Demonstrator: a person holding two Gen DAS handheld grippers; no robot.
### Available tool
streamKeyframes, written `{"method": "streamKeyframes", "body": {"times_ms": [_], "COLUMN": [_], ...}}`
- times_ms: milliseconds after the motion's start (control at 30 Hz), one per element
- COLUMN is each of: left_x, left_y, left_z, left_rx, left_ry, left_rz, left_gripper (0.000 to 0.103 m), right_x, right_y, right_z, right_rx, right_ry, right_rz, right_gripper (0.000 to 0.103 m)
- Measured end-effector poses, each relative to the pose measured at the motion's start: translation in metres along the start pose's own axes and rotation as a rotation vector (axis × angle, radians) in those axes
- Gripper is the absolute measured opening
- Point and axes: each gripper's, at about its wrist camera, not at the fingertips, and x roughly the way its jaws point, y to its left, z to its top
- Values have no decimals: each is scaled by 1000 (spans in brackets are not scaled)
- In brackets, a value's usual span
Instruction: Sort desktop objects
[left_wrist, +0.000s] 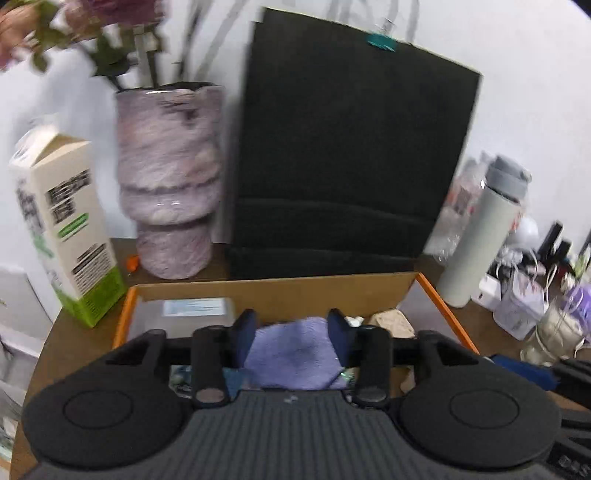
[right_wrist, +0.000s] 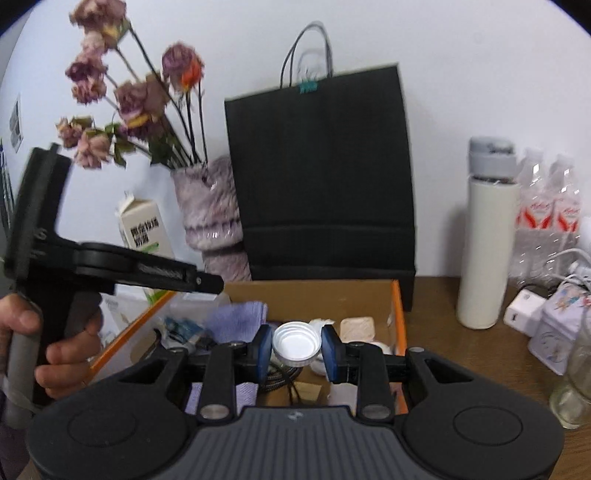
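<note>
Tall black paper carrier bag (right_wrist: 319, 177) stands at the back of the brown wooden desk (right_wrist: 480, 354), with the marbled pink ceramic vase of dried flowers (right_wrist: 214, 218) on its left and the white insulated bottle with grey lid (right_wrist: 487, 236) on its right.

Open cardboard box with orange edges (right_wrist: 399, 314) sits just in front of the bag and serves as the collecting container. It already contains a folded lilac cloth (right_wrist: 240, 317) and assorted small items.

Left gripper (left_wrist: 291, 328): fingers set apart on either side of the lilac cloth; whether they press it cannot be told from the blurred left wrist view.

Right gripper (right_wrist: 295, 347): blue pads pinch a round silver metal lid (right_wrist: 295, 339) at opposite rim points, above the box interior.

Recommended procedure for the step in hand, judged to be depositing the lid:
1. Keep the lid level.
2. Lower it over a free patch of box floor, apart from the braided cable (right_wrist: 280, 376).
3. Release only near the floor, to prevent rolling.
4. Keep the two grippers from colliding over the box
</note>
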Motion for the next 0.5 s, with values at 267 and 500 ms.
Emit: {"method": "streamKeyframes", "body": {"times_ms": [267, 500], "left_x": [-35, -47], "left_y": [25, 28], "left_z": [-15, -20], "left_rx": [44, 49], "left_ry": [-72, -47], "left_rz": [124, 137], "left_gripper": [61, 72], "right_x": [59, 53], "right_y": [17, 14], "right_z": [-13, -12], "right_rx": [9, 60], "right_ry": [210, 196], "right_rz": [103, 80], "right_gripper": [28, 37]}}
